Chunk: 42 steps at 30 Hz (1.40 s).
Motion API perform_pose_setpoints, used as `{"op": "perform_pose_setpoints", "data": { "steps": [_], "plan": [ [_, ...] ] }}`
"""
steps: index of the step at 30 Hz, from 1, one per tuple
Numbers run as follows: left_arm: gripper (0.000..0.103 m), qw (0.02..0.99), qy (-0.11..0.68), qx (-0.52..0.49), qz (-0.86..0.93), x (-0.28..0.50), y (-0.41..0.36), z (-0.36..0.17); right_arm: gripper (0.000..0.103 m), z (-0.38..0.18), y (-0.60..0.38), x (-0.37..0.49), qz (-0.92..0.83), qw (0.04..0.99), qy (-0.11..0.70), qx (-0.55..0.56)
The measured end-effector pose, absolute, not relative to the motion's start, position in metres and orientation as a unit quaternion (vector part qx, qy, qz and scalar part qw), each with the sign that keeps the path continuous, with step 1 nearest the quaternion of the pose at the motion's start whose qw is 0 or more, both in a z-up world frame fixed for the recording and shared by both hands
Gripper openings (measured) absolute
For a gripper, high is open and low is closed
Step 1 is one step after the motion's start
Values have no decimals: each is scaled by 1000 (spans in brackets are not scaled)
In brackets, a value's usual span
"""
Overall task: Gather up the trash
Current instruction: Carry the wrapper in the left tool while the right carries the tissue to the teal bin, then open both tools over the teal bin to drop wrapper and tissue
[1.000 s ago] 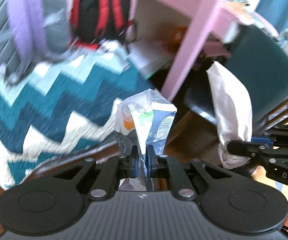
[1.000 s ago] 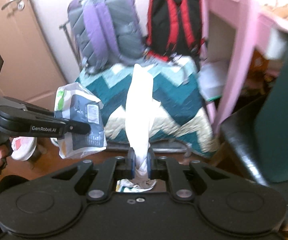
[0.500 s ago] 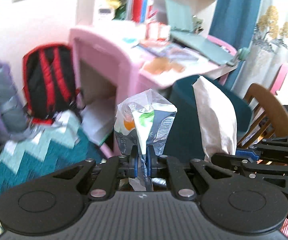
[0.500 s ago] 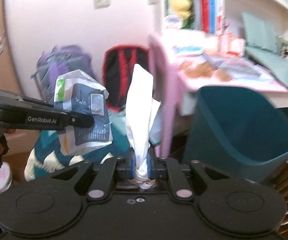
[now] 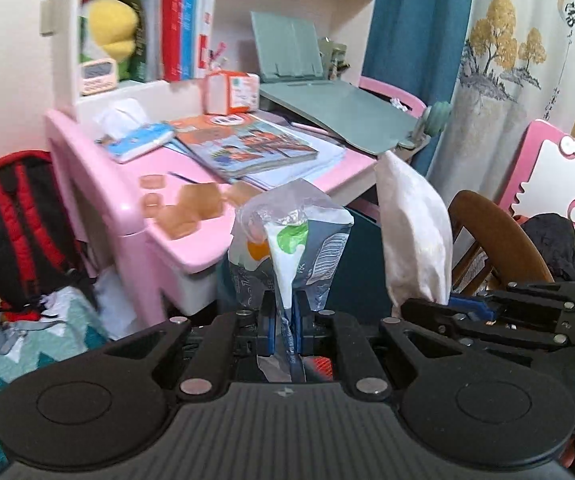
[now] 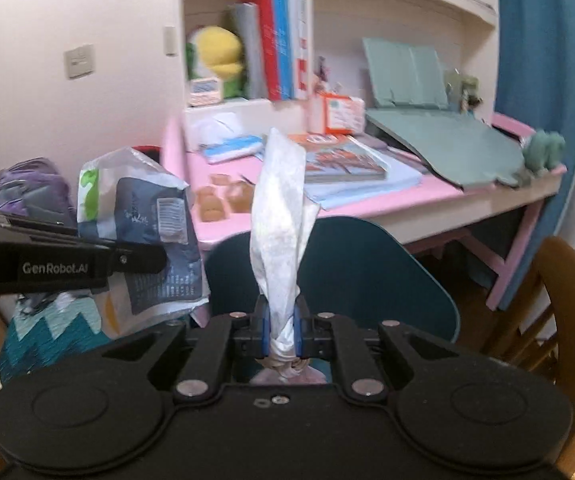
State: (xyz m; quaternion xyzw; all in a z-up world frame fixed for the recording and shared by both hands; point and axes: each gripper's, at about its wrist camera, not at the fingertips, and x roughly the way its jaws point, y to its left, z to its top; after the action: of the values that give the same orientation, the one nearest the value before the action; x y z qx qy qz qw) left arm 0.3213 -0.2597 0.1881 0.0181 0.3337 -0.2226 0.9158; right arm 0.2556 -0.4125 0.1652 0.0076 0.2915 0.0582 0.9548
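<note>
My left gripper [image 5: 283,320] is shut on a crumpled plastic snack wrapper [image 5: 291,240], white and dark blue with a barcode; it also shows in the right wrist view [image 6: 143,240]. My right gripper [image 6: 281,330] is shut on a white crumpled tissue [image 6: 281,216], which also shows in the left wrist view [image 5: 411,232]. Both are held up side by side in front of a dark teal trash bin [image 6: 347,264], whose rim stands just beyond the tissue. The bin is mostly hidden behind the wrapper in the left wrist view [image 5: 361,264].
A pink desk [image 5: 159,216] behind the bin holds books [image 5: 247,148], a tissue pack [image 5: 139,140], brown pieces [image 5: 191,208] and a green stand [image 5: 327,96]. A wooden chair [image 6: 567,304] stands at right. Backpacks [image 5: 15,224] and a zigzag blanket [image 5: 47,344] lie at left.
Both grippers have swung up and to the right with their trash, from facing the backpacks and blanket to facing the desk top and the teal bin. Both grips are unchanged.
</note>
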Motion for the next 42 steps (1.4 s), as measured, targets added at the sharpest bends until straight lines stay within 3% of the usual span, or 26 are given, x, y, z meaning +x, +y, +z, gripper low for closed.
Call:
{"op": "perform_pose_setpoints", "data": {
  "steps": [13,27,29,34,42],
  "plan": [
    [8,882,405,66,-233,375,-337,130,17,110,-445,310,32,929,369,11],
    [14,864,443,80,-227,398,-353,102,28,95,-449,324,23,916,401,0],
    [18,864,443,77,-225,398,-351,102,28,97,-449,324,23,916,401,-3],
    [59,874,427,73,-219,393,-345,108,30,102,-450,320,21,918,397,-4],
    [60,880,412,66,-225,375,-333,124,31,118,-449,302,29,923,383,-1]
  ]
}}
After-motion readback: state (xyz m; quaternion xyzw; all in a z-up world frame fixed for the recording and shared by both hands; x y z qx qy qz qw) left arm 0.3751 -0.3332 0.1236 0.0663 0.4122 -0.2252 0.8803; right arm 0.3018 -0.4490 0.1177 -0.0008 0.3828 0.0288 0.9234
